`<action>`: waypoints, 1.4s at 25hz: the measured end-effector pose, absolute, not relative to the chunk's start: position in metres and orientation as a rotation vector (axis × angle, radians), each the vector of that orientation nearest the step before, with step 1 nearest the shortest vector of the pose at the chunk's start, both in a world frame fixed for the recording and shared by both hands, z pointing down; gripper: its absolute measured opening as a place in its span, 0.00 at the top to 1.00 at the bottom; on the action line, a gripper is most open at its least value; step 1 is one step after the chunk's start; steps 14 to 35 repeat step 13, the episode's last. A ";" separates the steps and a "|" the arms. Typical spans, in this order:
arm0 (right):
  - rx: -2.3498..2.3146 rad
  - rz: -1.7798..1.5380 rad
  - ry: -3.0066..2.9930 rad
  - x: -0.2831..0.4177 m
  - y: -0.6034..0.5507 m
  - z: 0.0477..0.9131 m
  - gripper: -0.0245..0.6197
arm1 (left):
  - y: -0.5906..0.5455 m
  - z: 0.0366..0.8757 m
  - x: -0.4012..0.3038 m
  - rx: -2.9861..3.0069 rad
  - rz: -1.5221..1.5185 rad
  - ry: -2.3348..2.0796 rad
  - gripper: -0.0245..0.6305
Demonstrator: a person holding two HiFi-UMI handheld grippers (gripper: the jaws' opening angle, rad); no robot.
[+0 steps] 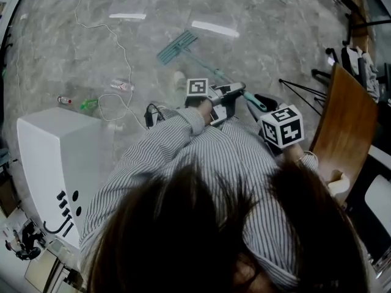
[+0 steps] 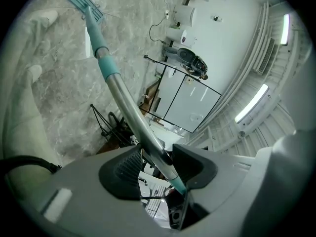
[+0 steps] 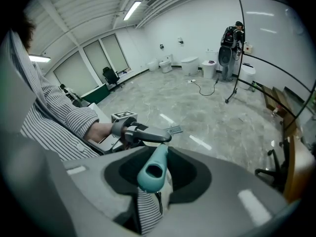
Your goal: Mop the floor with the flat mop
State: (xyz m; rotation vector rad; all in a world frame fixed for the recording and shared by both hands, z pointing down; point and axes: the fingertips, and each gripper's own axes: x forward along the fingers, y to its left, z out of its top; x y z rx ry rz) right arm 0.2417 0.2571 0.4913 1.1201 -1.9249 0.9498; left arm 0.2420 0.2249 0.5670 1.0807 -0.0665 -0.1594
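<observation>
Mopping looks to be mid-stroke. The flat mop (image 1: 177,46) has its teal head lying on the grey floor (image 1: 269,23), well ahead of the person, and its shaft (image 2: 123,100) slants back up to both tongs. The left gripper (image 2: 159,158) is clamped narrow on the metal shaft, just where it meets the teal grip. The right gripper (image 3: 157,168) is closed round the teal handle end (image 3: 149,174), which pokes out toward its camera. A white cable (image 1: 125,57) and a small bottle (image 1: 122,85) lie on the floor to the left of the head. The next move, as I judge it, calls for a steady push or pull with both grips firm and the head kept flat, steering shy of the cable.
</observation>
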 end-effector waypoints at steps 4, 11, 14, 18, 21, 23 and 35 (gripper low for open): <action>1.127 0.950 -1.924 0.242 0.256 0.490 0.79 | 0.224 0.565 0.243 1.075 -0.173 -0.070 0.67; 1.125 0.949 -1.930 0.240 0.256 0.489 0.79 | 0.224 0.566 0.240 1.075 -0.186 -0.078 0.67; 1.126 0.953 -1.929 0.240 0.255 0.489 0.79 | 0.223 0.565 0.239 1.068 -0.202 -0.078 0.67; 1.126 0.953 -1.929 0.240 0.255 0.489 0.79 | 0.223 0.565 0.239 1.068 -0.202 -0.078 0.67; 1.126 0.953 -1.929 0.240 0.255 0.489 0.79 | 0.223 0.565 0.239 1.068 -0.202 -0.078 0.67; 1.126 0.953 -1.929 0.240 0.255 0.489 0.79 | 0.223 0.565 0.239 1.068 -0.202 -0.078 0.67; 1.126 0.953 -1.929 0.240 0.255 0.489 0.79 | 0.223 0.565 0.239 1.068 -0.202 -0.078 0.67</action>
